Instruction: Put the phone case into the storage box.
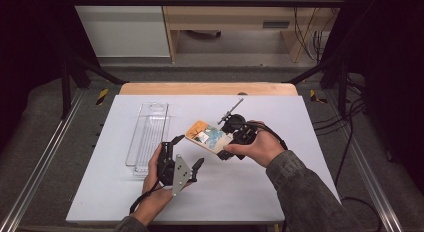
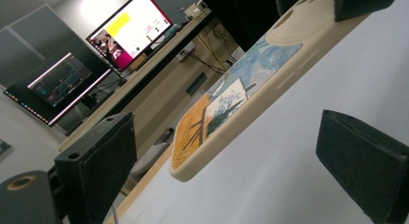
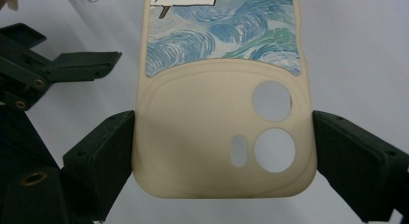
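Phone case (image 3: 219,137) (smooth cream rubber) between right tongs (image 3: 222,156)

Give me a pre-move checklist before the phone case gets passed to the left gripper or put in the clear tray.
1. Right gripper jaws on both long edges of the phone case, at its camera-cutout end: ok.
2. Grip firm enough to carry: cannot tell.
3. Left gripper open, jaws spread: ok.
4. Case's free end reaches between the left jaws: not ok, it sits just ahead of them.
5. Clear tray free to receive the case: ok.
6. White table top bare under the hands: ok.
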{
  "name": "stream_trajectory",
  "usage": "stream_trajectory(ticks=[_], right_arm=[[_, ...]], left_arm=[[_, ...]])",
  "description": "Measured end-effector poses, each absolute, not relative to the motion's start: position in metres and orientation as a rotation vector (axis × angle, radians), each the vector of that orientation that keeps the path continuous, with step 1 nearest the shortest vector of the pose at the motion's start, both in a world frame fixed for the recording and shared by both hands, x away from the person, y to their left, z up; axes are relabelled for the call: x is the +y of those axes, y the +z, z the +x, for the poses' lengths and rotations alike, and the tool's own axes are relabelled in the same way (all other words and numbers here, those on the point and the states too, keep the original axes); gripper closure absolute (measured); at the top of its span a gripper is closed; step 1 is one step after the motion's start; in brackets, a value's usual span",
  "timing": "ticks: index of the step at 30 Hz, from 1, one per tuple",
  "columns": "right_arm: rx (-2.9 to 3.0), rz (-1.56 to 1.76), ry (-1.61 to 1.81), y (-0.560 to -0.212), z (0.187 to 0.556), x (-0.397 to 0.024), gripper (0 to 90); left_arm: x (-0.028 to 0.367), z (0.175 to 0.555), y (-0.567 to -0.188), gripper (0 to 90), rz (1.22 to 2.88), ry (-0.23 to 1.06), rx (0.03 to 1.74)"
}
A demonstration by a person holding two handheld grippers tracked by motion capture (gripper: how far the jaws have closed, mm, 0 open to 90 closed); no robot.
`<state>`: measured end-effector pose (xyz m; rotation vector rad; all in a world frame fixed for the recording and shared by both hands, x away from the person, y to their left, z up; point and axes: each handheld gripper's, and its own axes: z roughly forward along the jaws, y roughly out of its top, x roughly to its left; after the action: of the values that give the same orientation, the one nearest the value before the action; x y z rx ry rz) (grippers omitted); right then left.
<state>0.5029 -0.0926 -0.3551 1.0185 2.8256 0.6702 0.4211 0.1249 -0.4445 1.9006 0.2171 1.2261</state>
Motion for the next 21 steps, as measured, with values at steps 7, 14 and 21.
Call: stream_trajectory(ticks=[7,14,21], right_arm=[[2.837,1.014,0.665,-0.357,0.505,-0.088,11.6],[2.831,1.034,0.682,-0.359,0.508,-0.091,11.6],[2.830,1.051,0.706,-0.357,0.508,-0.091,11.6]], left_arm=[[0.116,0.418,-0.451,10.0,1.917,1.267,0.177],[0.114,0.418,-0.453,12.8,1.914,1.322,0.163],[0.112,0.421,-0.454,20.4,1.920,1.397,0.131]])
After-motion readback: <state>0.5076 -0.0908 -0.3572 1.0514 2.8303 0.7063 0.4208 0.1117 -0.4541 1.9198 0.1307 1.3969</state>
